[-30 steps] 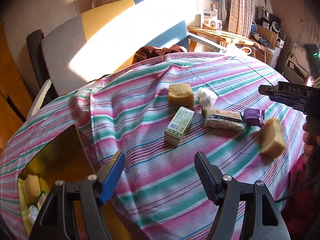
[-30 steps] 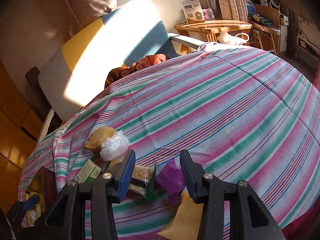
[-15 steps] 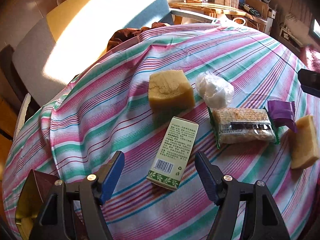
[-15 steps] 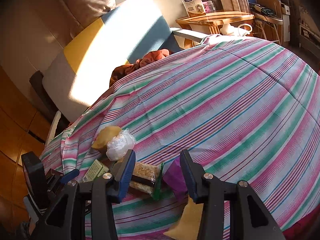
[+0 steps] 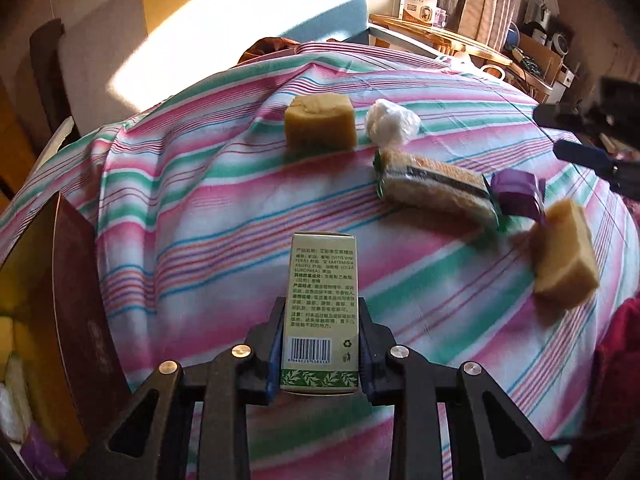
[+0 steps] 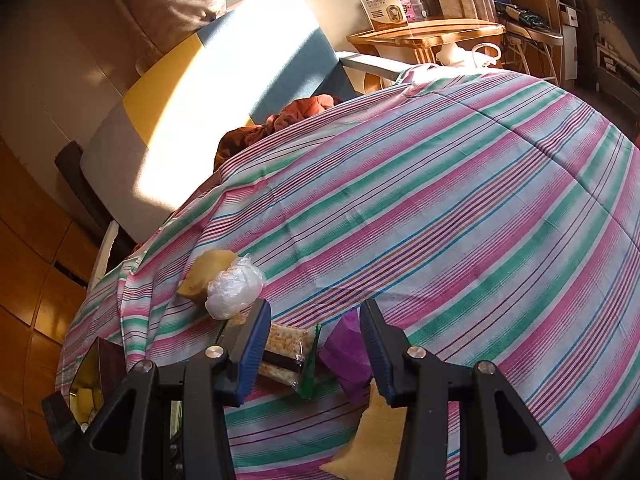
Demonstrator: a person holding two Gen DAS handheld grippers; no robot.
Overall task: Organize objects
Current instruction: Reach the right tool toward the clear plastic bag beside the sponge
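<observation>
The left tool (image 5: 320, 344) is clamped on the near end of a small green carton (image 5: 322, 312): its blue pads press both long sides just above the barcode, and the carton points away along the fingers, printed panel facing up, over the striped cloth (image 5: 200, 208) that covers the counter. Whether the carton's far end touches the cloth cannot be told.

Beyond the carton, a tan sponge block (image 5: 320, 126) sits on the cloth with a crumpled white plastic bundle (image 5: 392, 128) just beside it on the right. Nearer and further right lies a cracker packet (image 5: 436, 188) in clear wrap with green ends; a purple wrapper (image 5: 518, 194) touches its right end, and a second tan sponge (image 5: 564, 256) lies just past that. At the left edge of the left wrist view stands an open box (image 5: 60, 300) with a gold inside, holding pale pieces and something purple.

The right tool (image 6: 316, 344) hangs over the cloth with its jaws apart and nothing gripped; in its own view the cracker packet (image 6: 286, 350) and purple wrapper (image 6: 348, 360) show in the gap below, and the second sponge (image 6: 368, 440) lies nearer the camera under the fingers. The white bundle (image 6: 234, 290) and first sponge (image 6: 206, 268) lie up and left of its left finger. Behind the counter stand a sunlit sofa (image 6: 224, 92) and a wooden side table (image 6: 424, 36).
</observation>
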